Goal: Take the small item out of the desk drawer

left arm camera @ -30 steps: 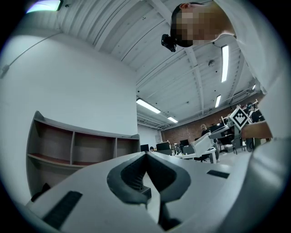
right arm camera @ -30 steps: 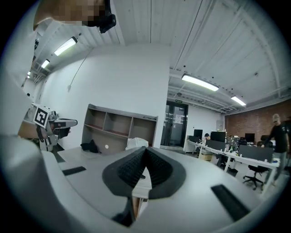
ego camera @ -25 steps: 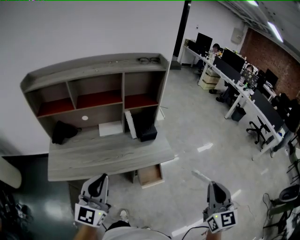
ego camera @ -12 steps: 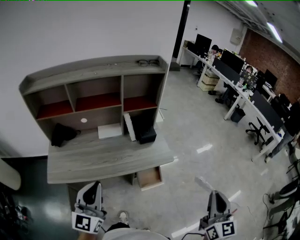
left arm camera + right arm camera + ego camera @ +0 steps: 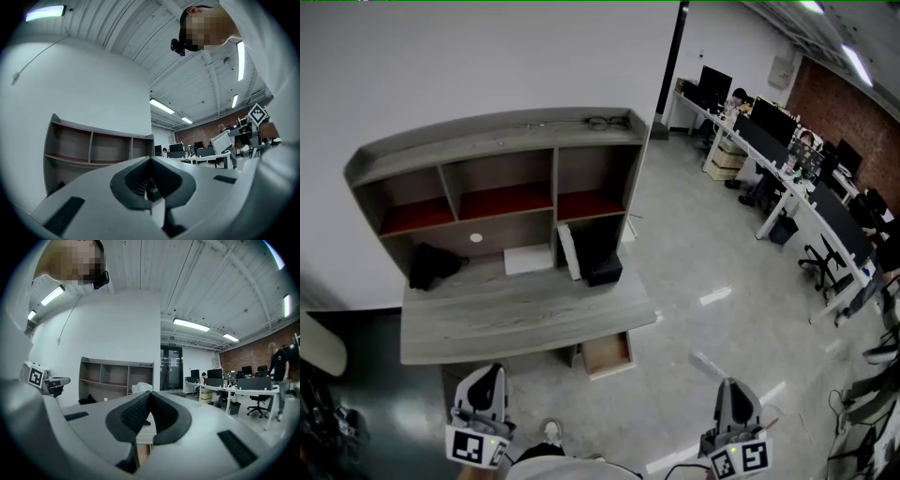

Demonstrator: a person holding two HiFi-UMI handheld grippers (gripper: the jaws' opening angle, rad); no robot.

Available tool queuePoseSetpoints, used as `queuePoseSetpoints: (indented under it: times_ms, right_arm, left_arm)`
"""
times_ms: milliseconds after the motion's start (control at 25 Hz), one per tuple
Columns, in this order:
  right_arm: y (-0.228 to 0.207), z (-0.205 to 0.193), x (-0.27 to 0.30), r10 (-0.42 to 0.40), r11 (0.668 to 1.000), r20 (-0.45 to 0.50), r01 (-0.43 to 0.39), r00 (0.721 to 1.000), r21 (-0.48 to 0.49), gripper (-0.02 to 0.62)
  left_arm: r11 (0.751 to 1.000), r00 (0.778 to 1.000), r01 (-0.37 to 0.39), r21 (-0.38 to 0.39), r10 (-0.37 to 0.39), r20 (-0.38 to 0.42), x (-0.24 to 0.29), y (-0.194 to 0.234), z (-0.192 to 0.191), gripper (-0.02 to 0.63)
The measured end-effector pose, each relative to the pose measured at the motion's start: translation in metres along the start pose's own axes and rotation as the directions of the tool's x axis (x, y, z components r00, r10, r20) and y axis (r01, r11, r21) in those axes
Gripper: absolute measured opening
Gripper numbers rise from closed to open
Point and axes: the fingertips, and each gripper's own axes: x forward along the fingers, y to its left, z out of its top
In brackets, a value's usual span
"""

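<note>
A grey wooden desk (image 5: 516,319) with a shelf hutch stands against the white wall. Below its right front edge a light wooden drawer (image 5: 607,353) is pulled open; I cannot make out any small item inside it. My left gripper (image 5: 490,375) is low at the bottom left of the head view, short of the desk's front edge, jaws shut and empty. My right gripper (image 5: 730,386) is over the bare floor at the bottom right, also shut and empty. In the left gripper view (image 5: 151,161) and the right gripper view (image 5: 150,394) the pads meet with nothing between them.
On the desk lie a black bag (image 5: 431,264), a white sheet (image 5: 529,257), a leaning white panel (image 5: 569,251) and a black box (image 5: 600,267). Glasses (image 5: 607,121) rest on the hutch top. Office desks with monitors (image 5: 787,178) run along the right.
Both grippers have dropped lower in the head view, back toward my body. The desk and drawer have shifted slightly right in the picture.
</note>
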Motion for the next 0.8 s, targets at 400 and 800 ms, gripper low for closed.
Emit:
queuePoseSetpoints:
  times_ms: [400, 800]
  right_arm:
    - [0.013, -0.001, 0.011, 0.01, 1.0, -0.001, -0.01, 1.0, -0.023, 0.023]
    - [0.022, -0.007, 0.016, 0.004, 0.999, -0.02, -0.005, 1.0, -0.049, 0.022]
  left_arm:
    - [1.0, 1.0, 0.002, -0.007, -0.002, -0.007, 0.0, 0.01, -0.003, 0.015]
    - [1.0, 1.0, 0.016, -0.012, -0.016, -0.005, 0.005, 0.013, -0.005, 0.015]
